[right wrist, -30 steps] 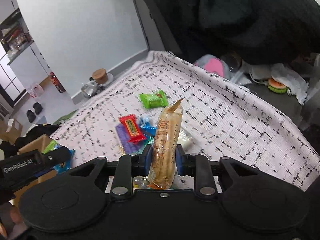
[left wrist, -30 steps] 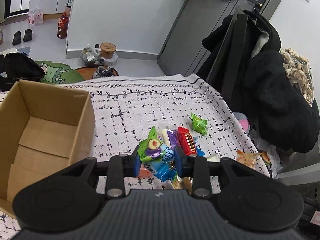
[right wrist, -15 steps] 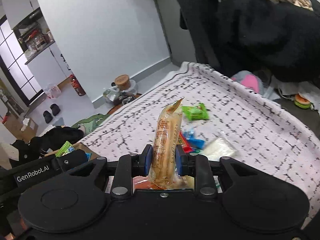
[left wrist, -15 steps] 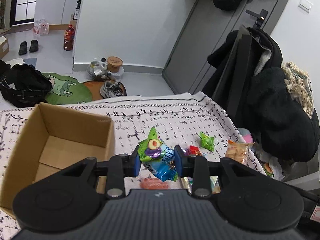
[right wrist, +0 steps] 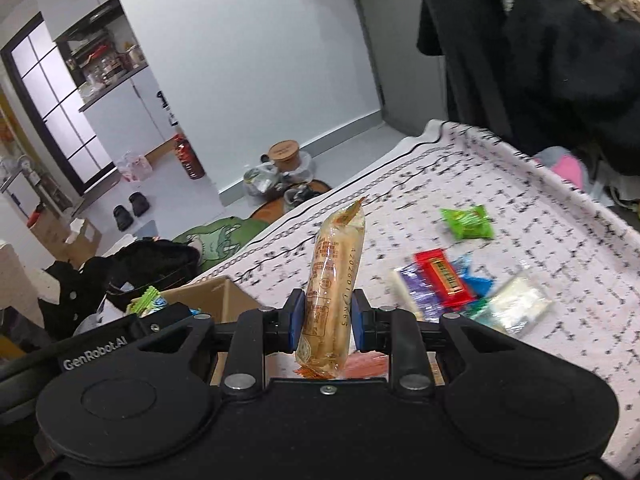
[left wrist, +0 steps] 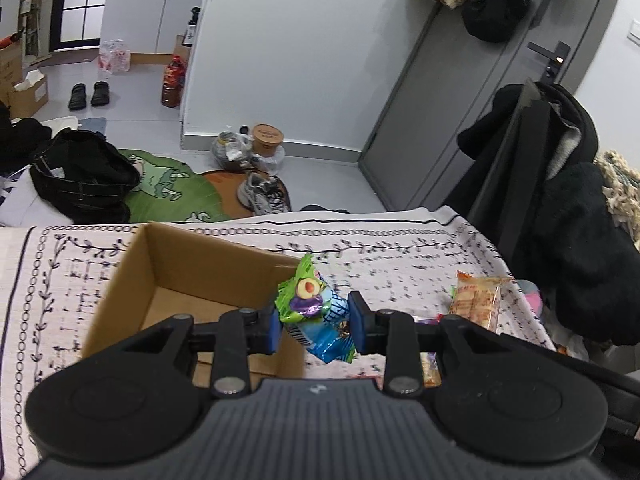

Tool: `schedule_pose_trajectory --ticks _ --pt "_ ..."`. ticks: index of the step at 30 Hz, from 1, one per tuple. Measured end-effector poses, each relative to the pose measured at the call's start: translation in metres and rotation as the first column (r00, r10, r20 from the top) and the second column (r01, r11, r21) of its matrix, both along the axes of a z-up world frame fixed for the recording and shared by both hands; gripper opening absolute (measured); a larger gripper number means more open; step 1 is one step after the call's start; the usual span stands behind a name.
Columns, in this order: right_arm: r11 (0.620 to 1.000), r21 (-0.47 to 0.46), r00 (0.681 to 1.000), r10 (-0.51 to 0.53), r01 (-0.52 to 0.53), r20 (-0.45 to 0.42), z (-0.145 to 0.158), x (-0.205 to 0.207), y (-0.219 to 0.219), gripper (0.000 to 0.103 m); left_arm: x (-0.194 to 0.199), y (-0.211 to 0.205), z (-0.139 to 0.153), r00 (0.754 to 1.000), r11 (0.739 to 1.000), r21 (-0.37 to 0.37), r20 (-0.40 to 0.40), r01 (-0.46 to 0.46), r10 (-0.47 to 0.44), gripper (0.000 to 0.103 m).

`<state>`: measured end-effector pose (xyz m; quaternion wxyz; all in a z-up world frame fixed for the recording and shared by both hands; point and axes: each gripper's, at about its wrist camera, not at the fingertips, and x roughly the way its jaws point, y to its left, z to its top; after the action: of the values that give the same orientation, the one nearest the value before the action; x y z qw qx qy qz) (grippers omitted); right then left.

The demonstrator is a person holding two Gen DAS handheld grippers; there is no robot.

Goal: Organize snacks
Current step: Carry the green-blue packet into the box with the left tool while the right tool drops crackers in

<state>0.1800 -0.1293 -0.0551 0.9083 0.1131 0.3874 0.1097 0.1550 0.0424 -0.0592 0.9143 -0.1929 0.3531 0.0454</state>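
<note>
Swinging from the snack pile toward the cardboard box (left wrist: 188,280), left fingers (left wrist: 313,322) pinch small packets (left wrist: 316,312), right fingers (right wrist: 327,322) a biscuit pack (right wrist: 334,280), both near drop-off.

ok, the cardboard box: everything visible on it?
The box is plain brown corrugated cardboard, open-topped, upright on the patterned cloth. What shows of its inside is bare: the bottom flaps meet at a seam. The left tongs, shut on snack packets, partly hide its right wall. The right wrist view shows only one corner.

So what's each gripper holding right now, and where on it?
Left gripper: green and blue snack packets, mid-bundle. Right gripper: orange cracker pack, near its lower end.
</note>
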Motion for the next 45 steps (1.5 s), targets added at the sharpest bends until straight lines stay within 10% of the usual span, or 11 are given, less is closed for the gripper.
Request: schedule_pose_trajectory --ticks 26,33,45 --pt "0.982 0.043 0.983 0.182 -0.181 -0.021 -0.021 0.011 0.089 0.024 -0.012 0.085 -0.03 0.978 0.976 -0.067 -0.037 -0.208 0.206 0.051" --pt "0.991 0.028 0.991 0.129 -0.129 -0.033 -0.018 0.012 0.074 0.06 -0.011 0.085 -0.03 0.977 0.976 -0.06 -0.055 -0.208 0.205 0.056" --pt "0.998 -0.066 0.999 -0.006 0.004 -0.033 -0.014 0.001 0.003 0.091 -0.001 0.046 -0.025 0.991 0.995 -0.005 -0.094 -0.098 0.097 0.087"
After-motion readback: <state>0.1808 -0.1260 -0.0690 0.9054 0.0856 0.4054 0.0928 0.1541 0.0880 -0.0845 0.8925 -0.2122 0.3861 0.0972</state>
